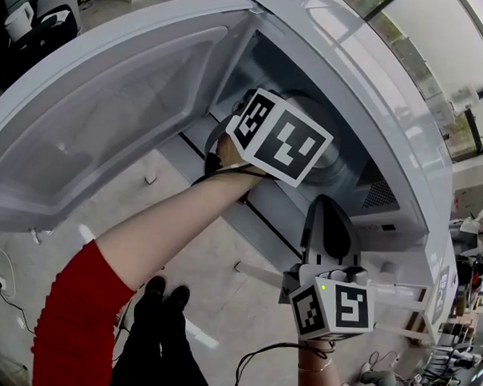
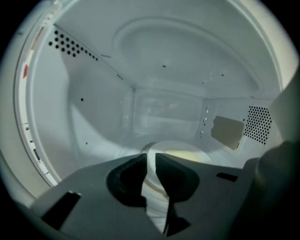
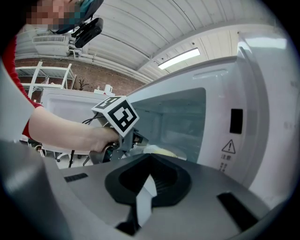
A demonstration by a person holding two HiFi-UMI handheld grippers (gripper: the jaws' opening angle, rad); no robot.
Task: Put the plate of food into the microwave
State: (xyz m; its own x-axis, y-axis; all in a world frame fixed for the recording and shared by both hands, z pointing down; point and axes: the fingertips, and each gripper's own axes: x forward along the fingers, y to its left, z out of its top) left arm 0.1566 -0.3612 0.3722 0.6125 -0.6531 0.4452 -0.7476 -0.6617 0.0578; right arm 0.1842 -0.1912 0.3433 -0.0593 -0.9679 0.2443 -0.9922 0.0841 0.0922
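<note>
The white microwave [image 1: 366, 82] stands with its door [image 1: 109, 110] swung wide. My left gripper [image 2: 152, 158] reaches inside the cavity, its marker cube [image 1: 280, 138] filling the opening in the head view. Its jaws are shut on the near rim of a white plate [image 2: 187, 152] carrying pale yellow food, low over the cavity floor. From the right gripper view that plate [image 3: 161, 151] shows just past the left gripper [image 3: 137, 140]. My right gripper [image 1: 330, 202] hangs outside, by the front of the control panel, shut with nothing in it.
The cavity has perforated side walls [image 2: 70, 44] and a tan cover patch [image 2: 227, 131] on the right wall. The control panel [image 3: 234, 131] with a warning triangle is close on the right. Cables [image 1: 1, 290] and feet [image 1: 164, 293] are on the floor below.
</note>
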